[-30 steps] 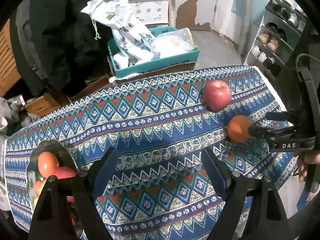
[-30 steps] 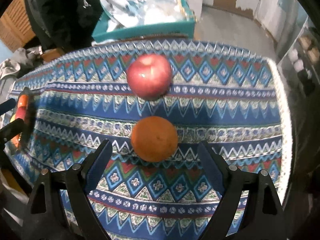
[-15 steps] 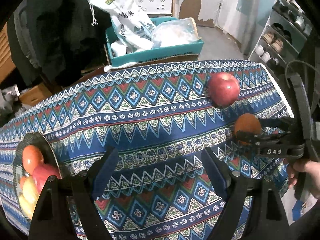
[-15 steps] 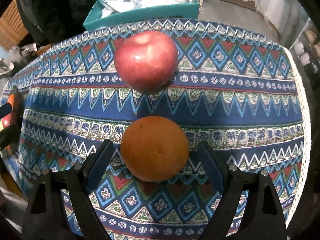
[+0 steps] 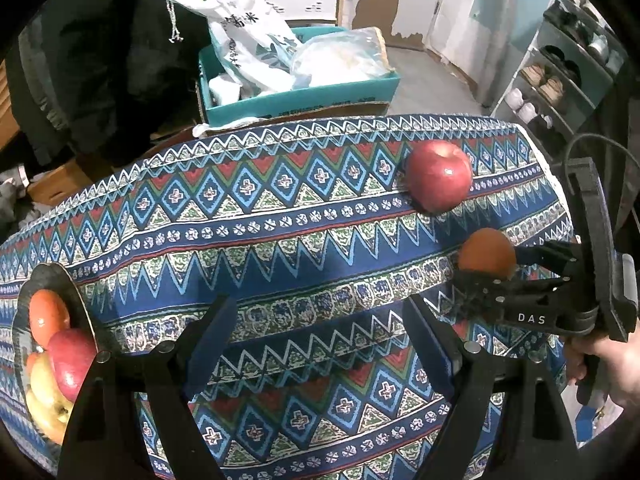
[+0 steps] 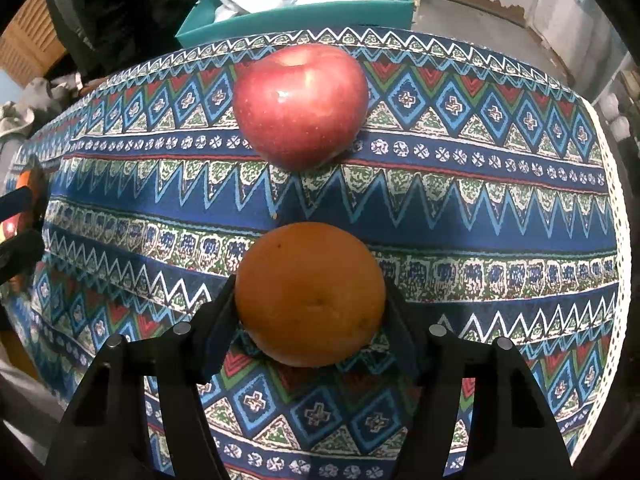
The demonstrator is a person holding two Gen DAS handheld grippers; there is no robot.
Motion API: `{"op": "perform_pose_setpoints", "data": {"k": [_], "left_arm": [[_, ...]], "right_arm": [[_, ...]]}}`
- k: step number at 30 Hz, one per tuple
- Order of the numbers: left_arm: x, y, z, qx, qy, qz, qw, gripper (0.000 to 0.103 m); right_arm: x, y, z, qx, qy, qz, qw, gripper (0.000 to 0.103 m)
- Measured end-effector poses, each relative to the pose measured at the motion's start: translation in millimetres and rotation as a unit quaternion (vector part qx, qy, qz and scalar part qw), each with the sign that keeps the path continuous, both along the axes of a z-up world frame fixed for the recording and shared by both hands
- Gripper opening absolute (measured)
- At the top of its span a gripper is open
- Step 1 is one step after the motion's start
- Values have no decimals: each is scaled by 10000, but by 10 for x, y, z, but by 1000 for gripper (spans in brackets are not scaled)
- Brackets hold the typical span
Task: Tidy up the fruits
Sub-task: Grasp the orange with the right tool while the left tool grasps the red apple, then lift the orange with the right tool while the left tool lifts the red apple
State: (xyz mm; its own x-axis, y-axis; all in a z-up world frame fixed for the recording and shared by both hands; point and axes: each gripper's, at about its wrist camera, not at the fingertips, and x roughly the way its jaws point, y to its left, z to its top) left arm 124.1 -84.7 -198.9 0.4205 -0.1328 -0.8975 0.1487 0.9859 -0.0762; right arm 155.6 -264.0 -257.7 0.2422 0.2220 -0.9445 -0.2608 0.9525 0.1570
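An orange [image 6: 310,294] rests on the patterned tablecloth [image 6: 480,208] near the right end. My right gripper [image 6: 310,298] points down over it, its jaws closing, and both pads touch the orange's sides. A red apple [image 6: 300,104] sits just beyond, apart from the orange. In the left wrist view the same orange [image 5: 486,254] shows between the right gripper's fingers [image 5: 480,280], with the apple [image 5: 438,176] behind. My left gripper [image 5: 318,308] hangs open above the cloth with nothing between its fingers. A dark plate [image 5: 52,276] at the left edge holds several fruits.
Behind the table stands a teal box [image 5: 300,100] stuffed with plastic bags. A shoe rack [image 5: 560,80] lines the right wall. The cloth's white trimmed edge [image 6: 616,200] marks the table's right end. A person's hand [image 5: 608,360] grips the right tool.
The right gripper came down around the orange and its wide jaws closed onto its sides. The left gripper sank a little toward the cloth and stayed open.
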Motion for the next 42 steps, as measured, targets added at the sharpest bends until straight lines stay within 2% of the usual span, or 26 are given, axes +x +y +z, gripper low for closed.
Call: {"op": "perform_pose_setpoints", "data": {"k": [8, 15, 21, 26, 35, 42], "left_arm": [[28, -67, -12, -49, 2, -36, 10000, 86], [174, -170, -19, -264, 44, -78, 9996, 86], [417, -421, 23, -440, -70, -304, 9985, 88], [635, -676, -49, -582, -18, -486, 9971, 88], [882, -1051, -237, -462, 59, -789, 9958, 88], [1032, -1157, -381, -510, 205, -741, 9957, 88]], "right_arm": [[-87, -61, 100, -34, -218, -26, 9998, 66], [-20, -334, 381, -77, -580, -375, 9976, 66], [110, -623, 535, -157, -784, -708, 9943, 66], [192, -815, 546, -220, -850, -822, 9927, 66], [284, -958, 504, -276, -842, -1001, 9910, 66], [363, -1003, 489, -316, -855, -1067, 9901, 66]]}}
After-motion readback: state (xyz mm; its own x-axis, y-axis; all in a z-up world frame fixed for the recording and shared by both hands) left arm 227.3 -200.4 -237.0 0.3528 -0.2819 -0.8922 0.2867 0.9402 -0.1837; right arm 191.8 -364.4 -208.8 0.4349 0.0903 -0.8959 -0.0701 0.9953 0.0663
